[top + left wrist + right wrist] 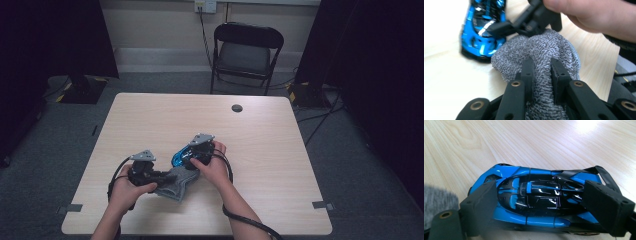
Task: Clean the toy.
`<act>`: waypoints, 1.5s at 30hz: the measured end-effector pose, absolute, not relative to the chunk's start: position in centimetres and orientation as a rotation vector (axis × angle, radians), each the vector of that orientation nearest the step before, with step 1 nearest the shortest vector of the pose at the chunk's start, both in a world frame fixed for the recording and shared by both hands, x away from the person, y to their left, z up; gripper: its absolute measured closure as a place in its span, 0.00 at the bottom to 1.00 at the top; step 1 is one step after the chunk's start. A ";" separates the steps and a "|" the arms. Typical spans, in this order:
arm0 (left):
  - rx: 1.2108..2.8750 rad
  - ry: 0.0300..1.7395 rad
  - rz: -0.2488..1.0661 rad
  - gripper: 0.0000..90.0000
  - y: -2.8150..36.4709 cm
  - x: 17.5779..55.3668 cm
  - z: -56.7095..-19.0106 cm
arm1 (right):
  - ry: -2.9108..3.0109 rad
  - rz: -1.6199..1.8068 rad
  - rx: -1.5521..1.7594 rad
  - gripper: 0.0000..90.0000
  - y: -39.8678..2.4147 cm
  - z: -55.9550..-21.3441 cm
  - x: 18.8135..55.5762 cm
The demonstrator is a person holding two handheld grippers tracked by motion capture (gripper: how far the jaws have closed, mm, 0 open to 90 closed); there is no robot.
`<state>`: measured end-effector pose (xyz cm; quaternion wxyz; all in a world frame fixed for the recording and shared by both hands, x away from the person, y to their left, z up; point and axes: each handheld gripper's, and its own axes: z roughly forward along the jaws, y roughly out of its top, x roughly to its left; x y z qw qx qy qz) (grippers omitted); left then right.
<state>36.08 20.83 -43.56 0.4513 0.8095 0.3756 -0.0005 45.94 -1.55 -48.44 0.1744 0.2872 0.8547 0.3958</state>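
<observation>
Room: grey carpet floor (30, 200), pale wall at 12 o'clock with a wall socket (205, 5) and a cable hanging from it; dark curtains at 10 and 2 o'clock.
Chair: black folding chair (246, 52) at 12 o'clock beyond the table, facing it.
Stands: black stand bases with yellow-black tape on the floor at 10 o'clock (80, 90) and 2 o'clock (305, 92).
Surface: light wood-grain table (150, 115), square with rounded corners; a round dark cable port (237, 108) near the far edge at 1 o'clock; grey tape tabs (321, 204) on the floor at the near corners.
Work zone: near-centre of the table, toward 6 o'clock, where both hands meet.
Toy car: blue and black toy car (534, 200), lying on the wood just at 12 o'clock of the cloth, touching its edge in the left gripper view.
Cloth: grey knitted cloth (541, 52), bunched, on the table between the two hands, at 6 o'clock of the car.
Left gripper: left gripper (541, 72) at 7 o'clock of the table centre; its jaws are drawn in tight and pinch a fold of the cloth between them.
Right gripper: right gripper (546, 202) at 5 o'clock of the centre; its jaws stand wide, one at the car's nose and one at its tail; whether the pads press on the car I cannot tell.
</observation>
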 end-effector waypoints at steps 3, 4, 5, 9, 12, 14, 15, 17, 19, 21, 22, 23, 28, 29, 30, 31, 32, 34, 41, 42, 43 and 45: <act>1.968 0.937 0.028 0.83 22.0 36.2 -43.3 | 2.422 1.122 0.816 0.14 -1.5 -48.4 45.9; 1.957 0.946 0.032 0.83 22.4 36.2 -43.2 | 2.422 1.122 0.816 0.14 -1.5 -48.4 45.9; 1.942 0.956 0.040 0.83 22.9 36.2 -43.0 | 2.422 1.122 0.816 0.14 -1.5 -48.4 45.9; 1.864 1.017 0.116 0.83 24.9 36.3 -42.7 | 2.422 1.122 0.813 0.14 -1.6 -48.5 45.9; 1.825 1.059 0.154 0.83 25.6 36.4 -43.0 | 2.423 1.122 0.813 0.14 -1.6 -48.5 45.9; 1.816 1.089 0.181 0.83 26.0 36.6 -43.3 | 2.423 1.122 0.812 0.14 -1.6 -48.5 45.9; 1.816 1.089 0.181 0.83 26.0 36.6 -43.3 | 2.423 1.122 0.812 0.14 -1.6 -48.5 45.9; 1.806 1.118 0.196 0.83 26.3 36.8 -43.8 | 2.423 1.121 0.813 0.14 -1.6 -48.5 45.9; 1.809 1.163 0.219 0.83 26.8 37.0 -44.6 | 2.425 1.120 0.816 0.14 -1.5 -48.4 45.9; 1.795 1.189 0.237 0.83 27.0 37.2 -45.1 | 2.426 1.118 0.817 0.14 -1.5 -48.4 45.9; 1.795 1.189 0.237 0.83 27.0 37.2 -45.1 | 2.426 1.118 0.817 0.14 -1.5 -48.4 45.9; 1.802 1.205 0.246 0.83 27.1 37.3 -45.3 | 2.426 1.118 0.816 0.14 -1.5 -48.4 45.9; 1.845 1.261 0.309 0.83 26.7 37.8 -46.3 | 2.426 1.118 0.816 0.14 -1.5 -48.4 45.9; 1.855 1.266 0.312 0.83 26.5 38.0 -46.6 | 2.426 1.116 0.817 0.14 -1.5 -48.4 45.9; 1.855 1.266 0.312 0.83 26.5 38.0 -46.6 | 2.426 1.116 0.817 0.14 -1.5 -48.4 45.9; 1.886 1.260 0.301 0.82 25.8 38.2 -47.0 | 2.428 1.115 0.817 0.14 -1.5 -48.4 45.9; 1.886 1.260 0.301 0.82 25.8 38.2 -47.0 | 2.428 1.115 0.817 0.14 -1.5 -48.4 45.9; 1.938 1.243 0.283 0.82 24.9 38.4 -47.4 | 2.427 1.119 0.815 0.14 -1.6 -48.4 45.9; 1.998 1.224 0.237 0.82 23.9 38.5 -48.0 | 2.425 1.117 0.816 0.14 -1.5 -48.4 45.9; 2.008 1.221 0.234 0.82 23.8 38.4 -48.0 | 2.425 1.117 0.813 0.14 -1.5 -48.4 45.9; 2.013 1.218 0.231 0.82 23.7 38.5 -48.0 | 2.426 1.116 0.816 0.14 -1.5 -48.4 45.9; 2.016 1.214 0.222 0.83 23.7 38.5 -48.0 | 2.427 1.115 0.817 0.14 -1.5 -48.4 45.9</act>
